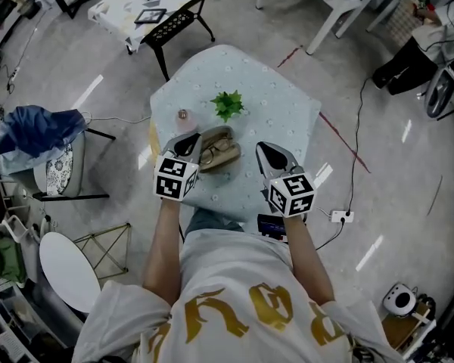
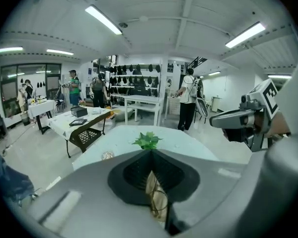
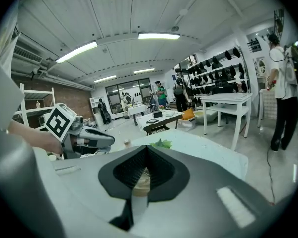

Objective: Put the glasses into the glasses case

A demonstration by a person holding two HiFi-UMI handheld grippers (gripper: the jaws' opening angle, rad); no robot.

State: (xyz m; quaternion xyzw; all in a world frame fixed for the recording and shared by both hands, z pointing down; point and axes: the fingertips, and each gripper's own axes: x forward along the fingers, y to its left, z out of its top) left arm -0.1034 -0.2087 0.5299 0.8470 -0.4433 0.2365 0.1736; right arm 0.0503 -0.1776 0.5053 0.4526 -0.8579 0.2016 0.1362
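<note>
An open brown glasses case (image 1: 222, 137) lies on the small pale-blue table (image 1: 280, 104), and thin-rimmed glasses (image 1: 210, 155) rest on its near half. My left gripper (image 1: 188, 141) is shut and empty, its tip just left of the case. In the left gripper view the case (image 2: 150, 182) and glasses (image 2: 160, 203) show through the gap behind the closed jaws of the left gripper (image 2: 150, 151). My right gripper (image 1: 266, 149) is shut and empty, a short way right of the case. The right gripper (image 3: 146, 148) view shows the case (image 3: 140, 179) below its jaws.
A small green plant (image 1: 227, 104) and a small round pinkish object (image 1: 183, 115) stand on the table behind the case. A chair with blue cloth (image 1: 41, 131) is at the left. A power strip (image 1: 339, 216) and cable lie on the floor at the right. People stand far back.
</note>
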